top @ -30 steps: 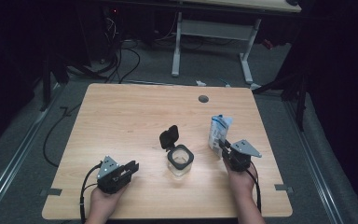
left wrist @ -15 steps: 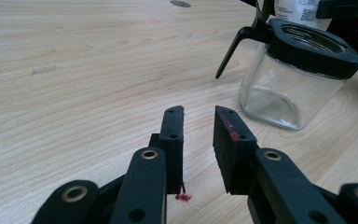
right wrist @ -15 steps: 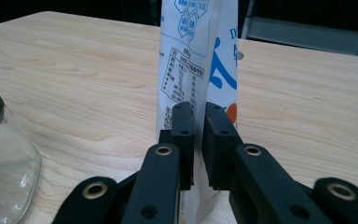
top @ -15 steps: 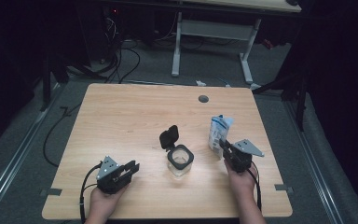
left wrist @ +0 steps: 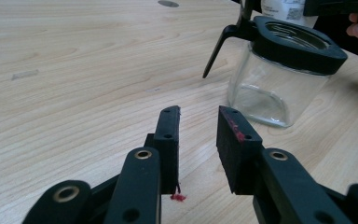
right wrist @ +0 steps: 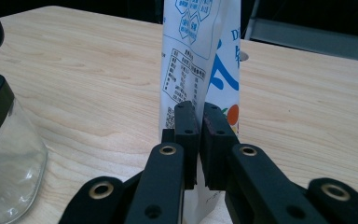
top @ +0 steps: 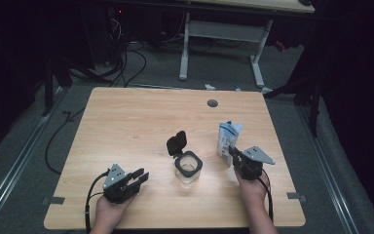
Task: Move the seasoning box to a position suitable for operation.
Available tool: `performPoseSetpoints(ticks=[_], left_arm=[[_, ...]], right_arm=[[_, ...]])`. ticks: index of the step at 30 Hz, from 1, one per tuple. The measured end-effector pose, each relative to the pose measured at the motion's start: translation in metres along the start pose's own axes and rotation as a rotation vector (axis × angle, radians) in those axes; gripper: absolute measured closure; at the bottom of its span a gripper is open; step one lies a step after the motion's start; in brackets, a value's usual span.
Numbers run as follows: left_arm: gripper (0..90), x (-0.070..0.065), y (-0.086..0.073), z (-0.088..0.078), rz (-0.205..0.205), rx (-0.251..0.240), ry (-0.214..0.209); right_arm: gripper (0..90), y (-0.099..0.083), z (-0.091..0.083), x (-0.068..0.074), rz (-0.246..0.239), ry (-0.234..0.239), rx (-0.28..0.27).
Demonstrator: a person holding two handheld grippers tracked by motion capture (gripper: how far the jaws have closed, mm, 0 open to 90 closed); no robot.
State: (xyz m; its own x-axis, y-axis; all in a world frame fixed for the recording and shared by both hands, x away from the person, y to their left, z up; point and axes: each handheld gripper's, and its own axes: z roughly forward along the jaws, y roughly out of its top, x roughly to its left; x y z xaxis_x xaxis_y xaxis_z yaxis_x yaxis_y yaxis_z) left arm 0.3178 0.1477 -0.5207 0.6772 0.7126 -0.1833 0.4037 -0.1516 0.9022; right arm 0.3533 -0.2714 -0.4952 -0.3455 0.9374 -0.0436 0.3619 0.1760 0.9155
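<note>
- The right gripper (right wrist: 198, 116) pinches the near edge of a white pouch (right wrist: 200, 56); its two black jaws are pressed almost together, with only the thin pouch seam between them.
- In the high view the right gripper (top: 231, 152) sits at the pouch's (top: 228, 137) near side, toward the table's (top: 141, 117) right edge.
- The pouch stands upright, white with blue lettering, a printed table of small text and an orange spot low on one face.
- The left gripper (left wrist: 198, 140) holds nothing; its jaws stand apart and have just been opening, with bare wood between them.
- A clear glass jar (left wrist: 270, 93) stands beyond the left gripper's tips, apart from them, with a black collar and its black flip lid (top: 176, 143) raised.
- In the high view the jar (top: 189, 168) is between the two grippers, with the left gripper (top: 139, 176) near the table's front left.
</note>
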Motion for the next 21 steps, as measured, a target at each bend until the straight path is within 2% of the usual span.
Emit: performPoseSetpoints(ticks=[5, 9, 12, 15, 18, 21], left_arm=[[66.1, 0.001, 0.002, 0.000, -0.001, -0.013, -0.043], [65.5, 0.001, 0.001, 0.004, 0.004, -0.007, -0.069], [65.2, -0.002, 0.001, 0.006, 0.027, -0.005, -0.085], [64.2, -0.004, 0.001, 0.006, 0.034, -0.002, -0.108], [61.5, -0.006, 0.001, 0.006, 0.034, 0.000, -0.122], [59.3, -0.008, 0.000, 0.008, 0.040, 0.011, -0.123]], right_arm=[[87.2, 0.004, -0.001, 0.000, -0.028, -0.003, 0.032], [87.6, 0.010, 0.000, -0.007, 0.006, 0.010, 0.062], [87.7, 0.015, -0.001, -0.009, 0.026, 0.012, 0.090], [87.7, 0.019, -0.001, -0.010, 0.024, 0.022, 0.122], [87.7, 0.023, -0.002, -0.011, 0.041, 0.035, 0.152], [87.9, 0.030, -0.003, -0.012, 0.018, 0.051, 0.185]])
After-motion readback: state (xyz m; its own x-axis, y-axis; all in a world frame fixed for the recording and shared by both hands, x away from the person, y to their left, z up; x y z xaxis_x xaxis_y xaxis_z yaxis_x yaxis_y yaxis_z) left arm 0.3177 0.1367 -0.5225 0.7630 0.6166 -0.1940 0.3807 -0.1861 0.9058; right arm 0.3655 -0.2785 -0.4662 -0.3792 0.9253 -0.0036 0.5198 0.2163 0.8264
